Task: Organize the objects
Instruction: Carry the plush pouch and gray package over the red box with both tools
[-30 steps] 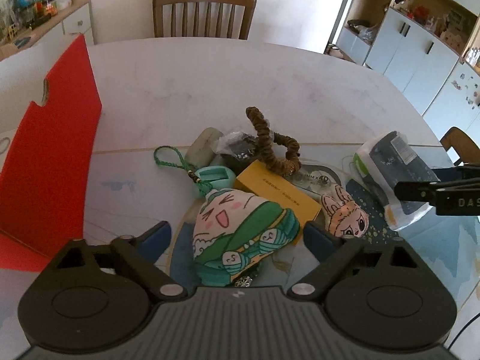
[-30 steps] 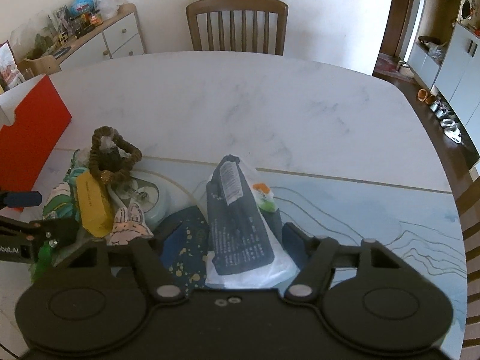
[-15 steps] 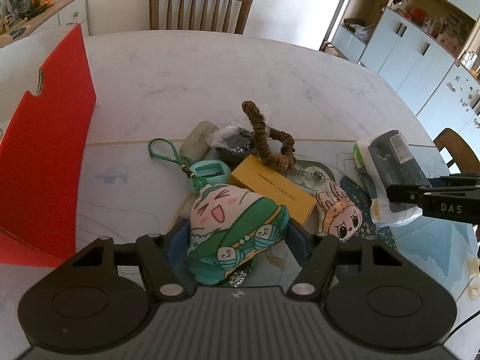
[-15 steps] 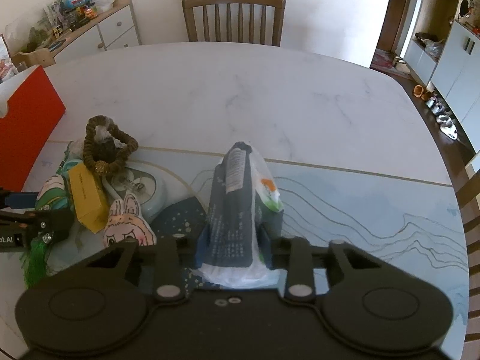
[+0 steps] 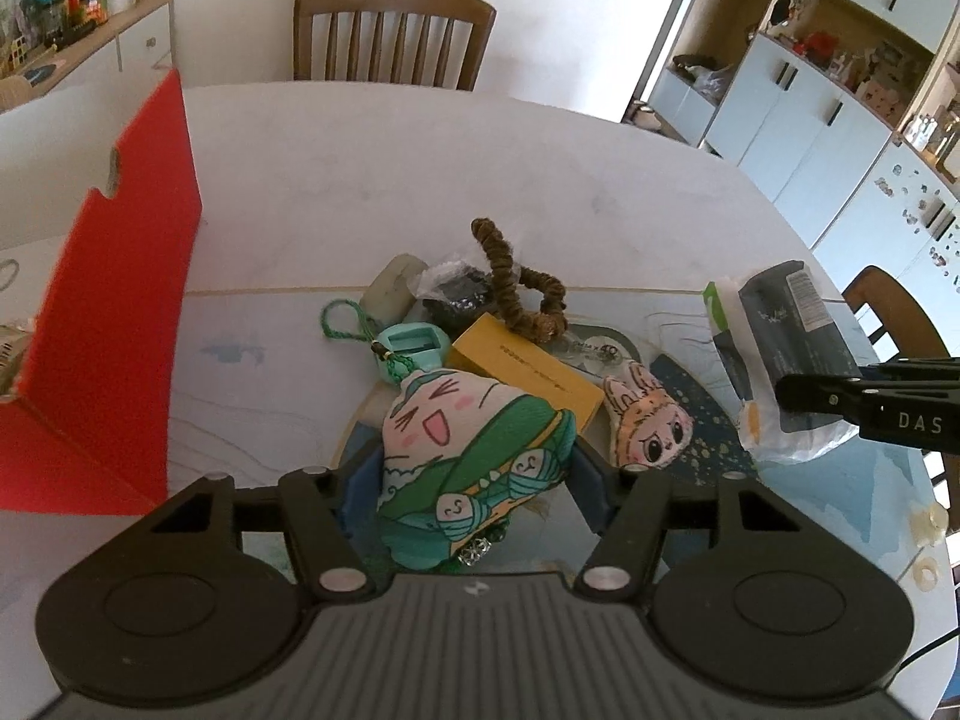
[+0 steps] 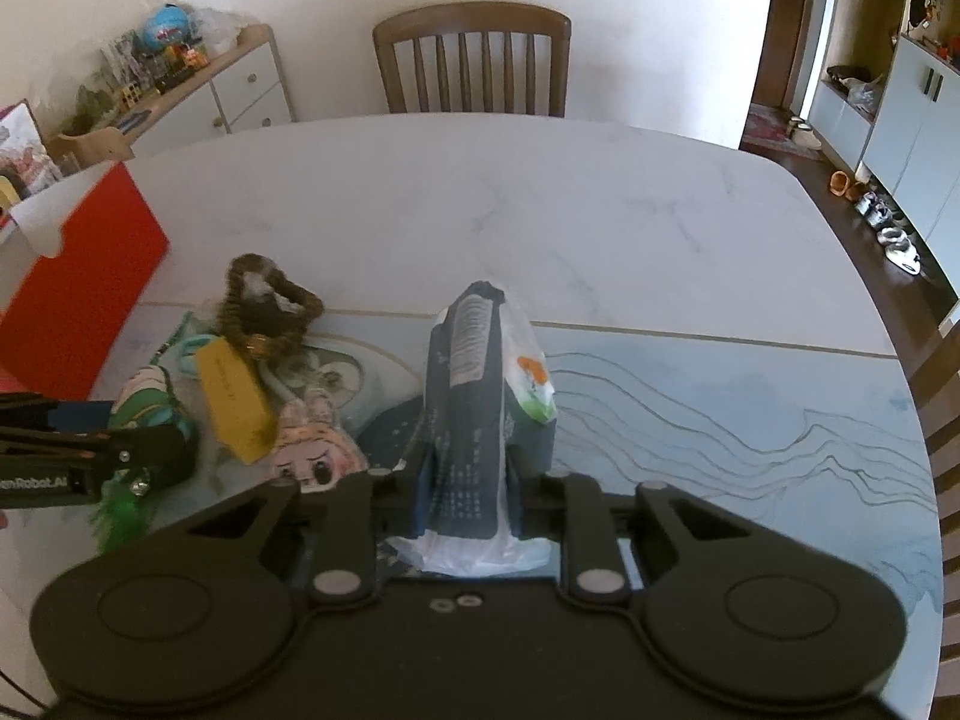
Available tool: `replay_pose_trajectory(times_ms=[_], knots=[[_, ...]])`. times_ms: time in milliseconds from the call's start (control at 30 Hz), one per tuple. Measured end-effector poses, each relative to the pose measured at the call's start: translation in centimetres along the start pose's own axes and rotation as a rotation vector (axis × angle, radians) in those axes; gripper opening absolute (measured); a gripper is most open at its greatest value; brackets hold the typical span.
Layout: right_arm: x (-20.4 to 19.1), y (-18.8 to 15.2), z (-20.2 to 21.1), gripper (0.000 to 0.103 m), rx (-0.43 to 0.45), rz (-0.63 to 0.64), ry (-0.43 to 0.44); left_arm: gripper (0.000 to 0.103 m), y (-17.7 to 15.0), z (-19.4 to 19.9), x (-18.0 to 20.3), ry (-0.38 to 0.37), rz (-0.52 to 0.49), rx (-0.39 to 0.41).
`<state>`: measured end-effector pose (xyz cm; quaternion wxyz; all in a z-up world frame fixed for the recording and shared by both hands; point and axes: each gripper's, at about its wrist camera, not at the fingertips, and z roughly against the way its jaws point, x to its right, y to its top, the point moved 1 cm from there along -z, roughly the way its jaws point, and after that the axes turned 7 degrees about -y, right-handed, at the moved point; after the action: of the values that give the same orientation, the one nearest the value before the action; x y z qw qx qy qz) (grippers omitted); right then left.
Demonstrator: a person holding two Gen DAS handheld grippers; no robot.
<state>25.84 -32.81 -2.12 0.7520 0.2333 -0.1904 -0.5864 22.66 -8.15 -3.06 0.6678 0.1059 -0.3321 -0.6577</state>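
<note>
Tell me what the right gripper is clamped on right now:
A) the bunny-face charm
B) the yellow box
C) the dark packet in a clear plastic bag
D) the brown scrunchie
C: in the right wrist view the right gripper has its pads pressed on both sides of the dark packet in its clear bag; the other three lie off to its left.
</note>
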Motion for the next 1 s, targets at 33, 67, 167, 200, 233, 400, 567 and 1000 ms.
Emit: replay_pose_trajectory(times_ms=[33,67,167,200,233,400,567,1000], knots=[[-0.2,-0.1,0.5,0.023,0.005,0.001,0.001,0.064,0.0,0.5,0.1,-0.006,-0.001,0.008],[-0.3,-0.1,1.0,0.023,0.010,0.001,0.005,0.064,0.0,0.8,0.2,-0.009,-0.002,0.012],[-1.0,-0.2,2.1,0.023,0.011,0.002,0.005,0.064,0.2,2.0,0.5,0.000,-0.014,0.018],[-1.2,-0.2,2.4,0.023,0.011,0.002,0.006,0.064,0.2,2.5,0.5,-0.003,-0.015,0.018],[-1.4,-0.2,2.7,0.023,0.009,-0.002,0.013,0.064,0.3,2.9,0.5,-0.005,-0.014,0.016],[-2.9,0.0,4.3,0.023,0.019,-0.012,0.037,0.064,0.8,5.5,0.1,-0.026,-0.011,0.029],[-5.1,0.5,6.2,0.023,0.035,0.007,0.055,0.064,1.8,8.7,-0.4,-0.041,-0.039,0.047],[-12.2,3.5,8.2,0.023,0.061,0.047,0.138,0.064,5.2,14.4,-4.8,-0.019,-0.071,0.080]])
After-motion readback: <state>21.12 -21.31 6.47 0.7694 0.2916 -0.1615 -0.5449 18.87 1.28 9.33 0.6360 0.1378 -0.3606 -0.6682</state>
